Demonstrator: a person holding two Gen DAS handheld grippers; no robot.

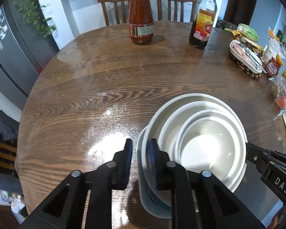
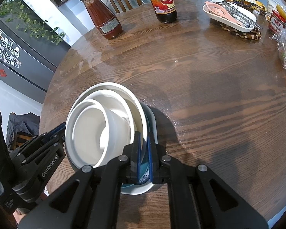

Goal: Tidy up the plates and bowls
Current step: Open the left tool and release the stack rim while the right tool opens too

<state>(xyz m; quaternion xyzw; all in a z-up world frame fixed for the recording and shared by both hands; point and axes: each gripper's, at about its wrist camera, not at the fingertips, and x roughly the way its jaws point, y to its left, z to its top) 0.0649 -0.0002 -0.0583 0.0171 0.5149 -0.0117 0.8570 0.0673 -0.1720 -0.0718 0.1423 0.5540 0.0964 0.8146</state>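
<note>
A stack of nested white bowls (image 1: 200, 133) sits on a pale plate with a blue centre (image 1: 143, 194) on the round wooden table (image 1: 104, 87). My left gripper (image 1: 141, 148) straddles the stack's left rim, one finger outside and one inside, with a gap around the rim. In the right wrist view the stack (image 2: 104, 126) is at the lower left, and my right gripper (image 2: 144, 139) is shut on the right rim of the large bowl and plate (image 2: 152, 122). Each gripper shows in the other's view.
A red sauce jar (image 1: 141, 19) and a dark vinegar bottle (image 1: 202, 19) stand at the far side. A white dish with utensils (image 2: 230, 15) on a beaded mat, jars and food packets crowd the right. Two chairs (image 1: 114, 5) stand behind the table. A fridge (image 1: 9, 47) is at left.
</note>
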